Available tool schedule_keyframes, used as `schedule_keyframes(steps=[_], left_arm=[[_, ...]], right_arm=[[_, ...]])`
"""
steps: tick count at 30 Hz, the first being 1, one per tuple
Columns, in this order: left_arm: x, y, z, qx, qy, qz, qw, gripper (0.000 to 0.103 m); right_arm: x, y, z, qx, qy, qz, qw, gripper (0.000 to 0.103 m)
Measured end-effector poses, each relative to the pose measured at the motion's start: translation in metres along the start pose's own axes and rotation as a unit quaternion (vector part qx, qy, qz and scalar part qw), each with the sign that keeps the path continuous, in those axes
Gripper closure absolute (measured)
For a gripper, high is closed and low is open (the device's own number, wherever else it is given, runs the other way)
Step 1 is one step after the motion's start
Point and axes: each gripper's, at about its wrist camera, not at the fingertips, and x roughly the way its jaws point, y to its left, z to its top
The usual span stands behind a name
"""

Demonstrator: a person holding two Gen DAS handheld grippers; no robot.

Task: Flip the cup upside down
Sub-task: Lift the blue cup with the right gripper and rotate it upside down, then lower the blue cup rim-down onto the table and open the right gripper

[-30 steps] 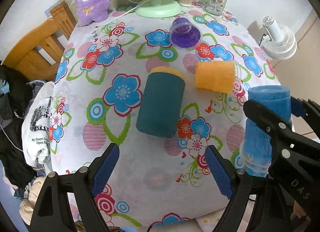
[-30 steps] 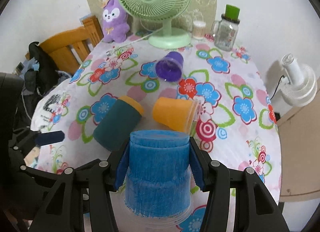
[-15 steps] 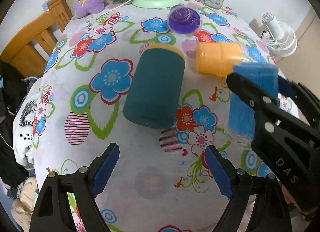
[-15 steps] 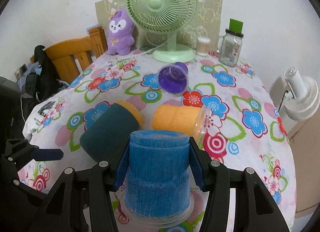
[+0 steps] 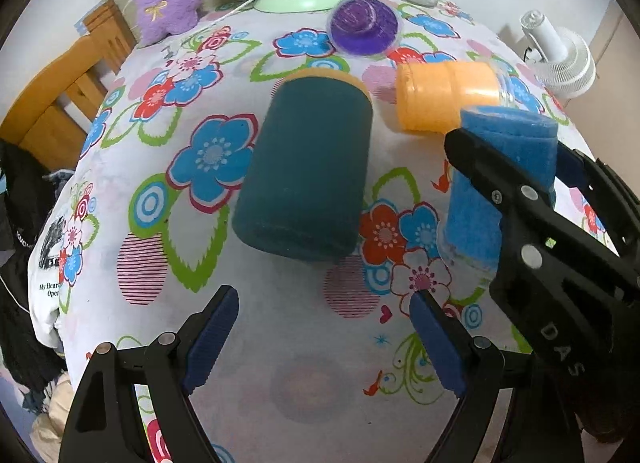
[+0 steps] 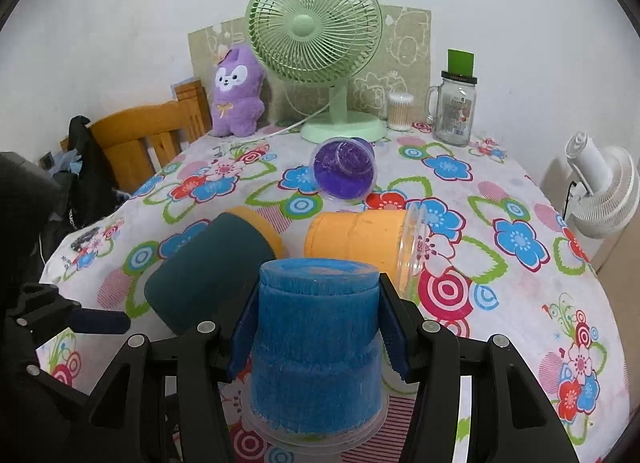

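Observation:
My right gripper [image 6: 316,327] is shut on a blue cup [image 6: 316,347], held upside down with its clear rim at the floral tablecloth [image 6: 520,303]; it also shows in the left wrist view [image 5: 496,187]. My left gripper [image 5: 324,335] is open and empty, its pads just short of a dark teal cup [image 5: 308,171] lying on its side. An orange cup [image 5: 444,97] and a purple cup [image 5: 362,31] also lie on their sides farther back.
A green desk fan [image 6: 316,47], a purple plush toy [image 6: 236,95], a glass jar with green lid [image 6: 454,107] and a cotton swab tub [image 6: 400,111] stand at the table's back. A white fan [image 6: 604,191] is off the right edge, a wooden chair [image 6: 136,143] at left.
The right gripper has carried the blue cup forward and lowered it towards the cloth. The left gripper has moved forward, closer to the teal cup.

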Motion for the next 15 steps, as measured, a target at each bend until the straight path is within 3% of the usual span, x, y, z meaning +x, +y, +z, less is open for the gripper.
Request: schedule_keyframes(steps=[3,5,8,15], left_arm=[[0.001,-0.005,-0.002,0.012,0.006,0.003,0.9999,0.014],[0.001,-0.006,-0.003,0.015,0.010,0.004,0.9998,0.014],[-0.001,-0.007,-0.004,0.013,0.015,0.000,0.9998,0.014],[-0.019,-0.011,-0.002,0.007,0.035,-0.010,0.9993,0.014]], right_arm=[[0.003,-0.002,-0.003,0.008,0.029,0.004,1.000,0.036],[0.003,-0.005,-0.006,0.020,0.045,0.005,0.999,0.022],[0.000,-0.009,-0.008,0.038,0.064,0.006,0.997,0.013],[-0.014,-0.014,0.002,0.052,0.116,0.016,0.992,0.011]])
